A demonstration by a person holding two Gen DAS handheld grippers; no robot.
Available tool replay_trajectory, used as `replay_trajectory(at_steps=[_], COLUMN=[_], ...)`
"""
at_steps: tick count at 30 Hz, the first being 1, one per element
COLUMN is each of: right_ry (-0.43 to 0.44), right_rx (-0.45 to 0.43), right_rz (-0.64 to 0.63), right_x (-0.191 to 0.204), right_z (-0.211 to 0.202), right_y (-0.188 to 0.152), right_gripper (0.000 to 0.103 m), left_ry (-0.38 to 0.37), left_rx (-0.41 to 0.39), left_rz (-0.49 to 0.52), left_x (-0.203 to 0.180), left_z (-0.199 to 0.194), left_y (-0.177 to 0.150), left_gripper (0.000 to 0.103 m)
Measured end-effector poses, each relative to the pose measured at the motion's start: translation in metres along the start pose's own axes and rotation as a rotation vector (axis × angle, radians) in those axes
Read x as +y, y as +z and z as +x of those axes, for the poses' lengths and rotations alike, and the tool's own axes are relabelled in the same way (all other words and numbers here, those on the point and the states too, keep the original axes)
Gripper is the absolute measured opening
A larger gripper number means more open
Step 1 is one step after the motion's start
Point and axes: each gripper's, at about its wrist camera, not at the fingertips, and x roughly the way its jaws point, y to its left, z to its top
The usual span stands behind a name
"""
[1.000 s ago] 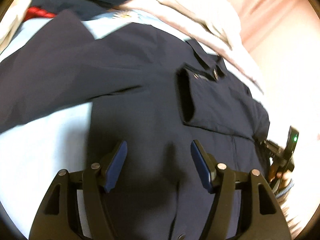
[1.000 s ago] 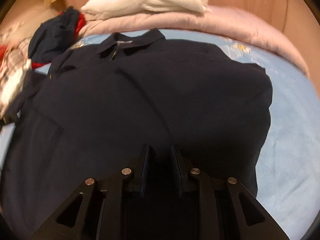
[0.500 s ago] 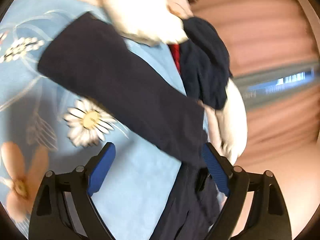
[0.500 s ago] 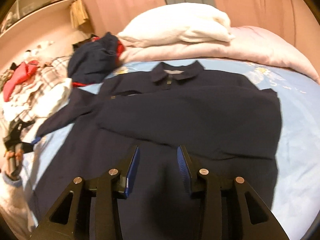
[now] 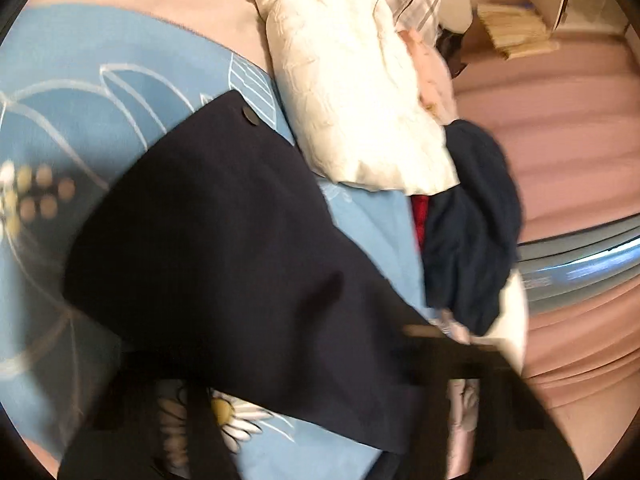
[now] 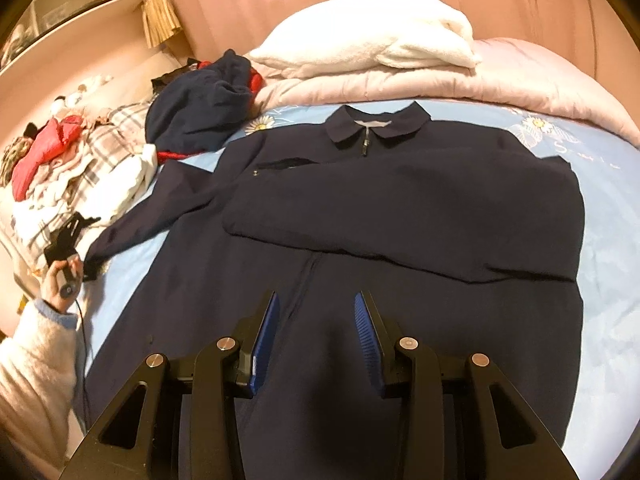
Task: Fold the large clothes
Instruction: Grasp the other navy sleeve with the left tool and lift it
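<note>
Right gripper (image 6: 316,338) hangs over the near half of the dark navy collared jacket (image 6: 400,216), blue pads spread wide, gripping nothing. Jacket lies flat on the blue floral bedsheet (image 6: 612,240). Left gripper (image 5: 304,412) is over the jacket's sleeve (image 5: 224,248), too blurred to tell its spread.

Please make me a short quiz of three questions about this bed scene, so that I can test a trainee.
1. True or false: the jacket lies flat with its collar toward the pillow.
2. The jaws of the right gripper are: A) open above the jacket; B) shut on cloth; C) out of view.
3. One sleeve is folded across the chest. Which gripper is at the cuff of the outstretched sleeve?

Key: 1 true; 2 A; 3 the left gripper.
</note>
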Motion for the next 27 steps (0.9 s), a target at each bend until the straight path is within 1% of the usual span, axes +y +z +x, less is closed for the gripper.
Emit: replay_trajectory(at_steps=[1,3,5,7,8,9,10,12,13,14,15,16,17,18,19,20,23,25,26,27], right_ry=[0.000,-0.002,-0.004,-0.005,0.000,0.004,0.006,0.021,0.028,0.039,0.044,0.053,0.064,0.071,0.072,0.077,0.075,0.066,0.065,0.061], right_rx=[0.000,0.001,0.005,0.007,0.005,-0.002,-0.007,-0.021,-0.026,-0.033,-0.039,-0.050,-0.059,-0.067,-0.073,-0.085,-0.109,-0.126,-0.138,-0.149], right_rz=[0.006,0.020,0.031,0.045,0.052,0.060,0.064,0.080,0.083,0.087,0.088,0.087,0.089,0.094,0.100,0.106,0.128,0.143,0.163,0.189], right_x=[-0.001,-0.005,-0.008,-0.012,-0.014,-0.016,-0.016,-0.019,-0.020,-0.020,-0.020,-0.021,-0.021,-0.023,-0.024,-0.026,-0.034,-0.041,-0.047,-0.054], right_z=[-0.001,-0.001,-0.002,-0.003,-0.005,-0.008,-0.010,-0.017,-0.019,-0.022,-0.025,-0.030,-0.033,-0.037,-0.040,-0.044,-0.055,-0.061,-0.064,-0.067], right_y=[-0.001,-0.004,-0.006,-0.009,-0.010,-0.012,-0.014,-0.017,-0.018,-0.020,-0.021,-0.022,-0.023,-0.024,-0.025,-0.026,-0.028,-0.031,-0.034,-0.036], right_gripper=[0.039,0.039,0.039,0.039,0.039,0.040,0.040,0.039,0.040,0.040,0.040,0.040,0.040,0.040,0.040,0.040,0.041,0.046,0.050,0.051], left_ry=[0.022,0.060,0.101,0.109,0.106,0.097,0.079,0.034,0.006,-0.011,-0.044,-0.069,-0.099,-0.119,-0.144,-0.161,-0.200,-0.208,-0.210,-0.206], left_rx=[0.003,-0.032,-0.084,-0.137,-0.166,-0.185,-0.208,-0.230,-0.235,-0.237,-0.234,-0.224,-0.204,-0.185,-0.154,-0.134,-0.047,0.023,0.050,0.080], left_rz=[0.010,0.052,0.151,0.270,0.345,0.399,0.467,0.575,0.638,0.678,0.734,0.774,0.830,0.870,0.921,0.948,1.045,1.124,1.152,1.177], left_x=[0.000,-0.010,-0.034,-0.068,-0.094,-0.117,-0.145,-0.195,-0.224,-0.242,-0.269,-0.288,-0.312,-0.327,-0.346,-0.354,-0.381,-0.387,-0.385,-0.384], left_z=[0.001,-0.006,-0.019,-0.033,-0.044,-0.051,-0.062,-0.076,-0.084,-0.091,-0.096,-0.098,-0.100,-0.101,-0.099,-0.098,-0.081,-0.064,-0.057,-0.048], left_y=[0.002,0.003,0.000,-0.009,-0.017,-0.024,-0.035,-0.059,-0.076,-0.090,-0.112,-0.129,-0.156,-0.178,-0.209,-0.228,-0.308,-0.372,-0.395,-0.417], left_gripper=[0.005,0.004,0.003,0.002,0.002,0.002,0.002,0.002,0.002,0.002,0.003,0.003,0.003,0.003,0.003,0.004,0.004,0.004,0.004,0.007])
